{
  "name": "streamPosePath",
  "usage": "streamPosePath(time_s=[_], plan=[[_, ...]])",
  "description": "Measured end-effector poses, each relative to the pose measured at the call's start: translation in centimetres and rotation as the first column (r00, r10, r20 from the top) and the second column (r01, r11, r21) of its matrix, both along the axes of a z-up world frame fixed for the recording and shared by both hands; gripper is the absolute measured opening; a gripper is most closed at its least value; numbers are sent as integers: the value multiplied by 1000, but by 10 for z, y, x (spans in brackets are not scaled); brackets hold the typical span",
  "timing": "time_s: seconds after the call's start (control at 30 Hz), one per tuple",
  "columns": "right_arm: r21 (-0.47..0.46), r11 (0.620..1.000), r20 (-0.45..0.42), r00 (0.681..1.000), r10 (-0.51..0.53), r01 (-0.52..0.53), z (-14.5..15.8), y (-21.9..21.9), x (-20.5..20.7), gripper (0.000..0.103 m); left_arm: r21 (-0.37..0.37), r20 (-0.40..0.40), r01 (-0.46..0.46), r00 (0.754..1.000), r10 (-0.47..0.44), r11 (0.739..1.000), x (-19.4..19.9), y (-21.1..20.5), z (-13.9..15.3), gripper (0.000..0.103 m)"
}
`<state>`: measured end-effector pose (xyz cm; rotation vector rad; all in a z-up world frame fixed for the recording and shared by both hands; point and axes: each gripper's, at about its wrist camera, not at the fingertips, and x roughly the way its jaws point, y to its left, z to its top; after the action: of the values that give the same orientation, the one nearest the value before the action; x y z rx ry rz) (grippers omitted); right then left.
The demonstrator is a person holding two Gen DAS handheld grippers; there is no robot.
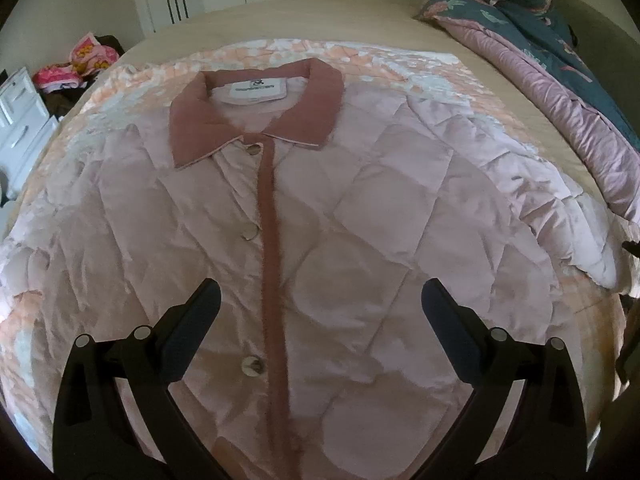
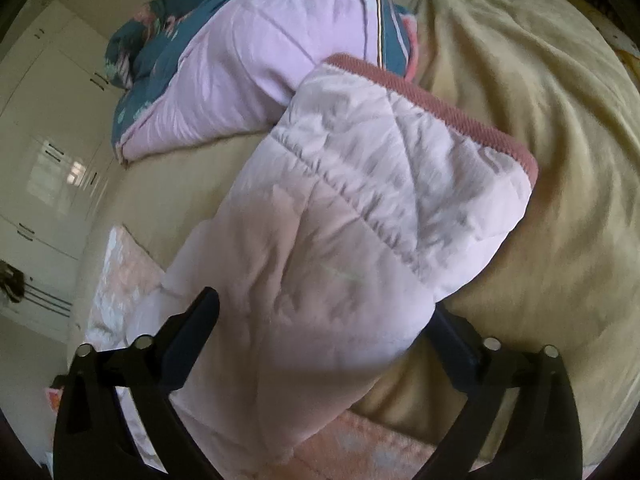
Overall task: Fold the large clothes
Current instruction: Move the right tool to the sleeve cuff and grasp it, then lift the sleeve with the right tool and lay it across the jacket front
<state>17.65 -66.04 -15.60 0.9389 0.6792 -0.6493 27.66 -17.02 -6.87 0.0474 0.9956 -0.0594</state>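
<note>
A pale pink quilted jacket (image 1: 360,200) lies flat and face up on the bed, buttoned, with its dusty-rose collar (image 1: 256,120) at the far end. My left gripper (image 1: 320,286) hovers open over the lower front, straddling the rose placket (image 1: 276,260), with nothing between its fingers. In the right wrist view one puffy sleeve (image 2: 360,200) stretches away over the sheet, ending in a rose ribbed cuff (image 2: 440,116). My right gripper (image 2: 322,304) stands wide around this sleeve. The sleeve fills the gap and hides part of the right finger; I see no squeeze in the fabric.
A peach and white patterned quilt (image 1: 140,76) lies under the jacket, on a beige sheet (image 2: 520,160). A bunched teal and pink duvet (image 1: 560,60) runs along the bed's right side. White drawers (image 1: 20,120) and a pile of pink clothes (image 1: 80,64) stand at the left.
</note>
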Motion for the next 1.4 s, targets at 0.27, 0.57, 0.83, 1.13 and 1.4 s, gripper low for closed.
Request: streamPosePath(time_s=[0.27,0.57,0.83,1.13,1.4], plan=[[-164,981,127,984,123,-101,58,18,6,21,-10,36,-3,999,4,1000,0,22,16,94],[-369,872,191,892,410,-322,159,104,46,18,-43,82,-30,996,33,999,-1,55,47,94],[-440,797,199,821,535,-413,204,170,70,18,-91,129,-52,990,63,995,-9,93,74,94],[-494,733,218,749,625,-468,240,232,72,18,-19,189,-110,976,112,994,-17,132,98,94],[-522,675,221,681,698,-522,259,304,78,18,-89,193,-151,967,166,985,-19,180,112,94]])
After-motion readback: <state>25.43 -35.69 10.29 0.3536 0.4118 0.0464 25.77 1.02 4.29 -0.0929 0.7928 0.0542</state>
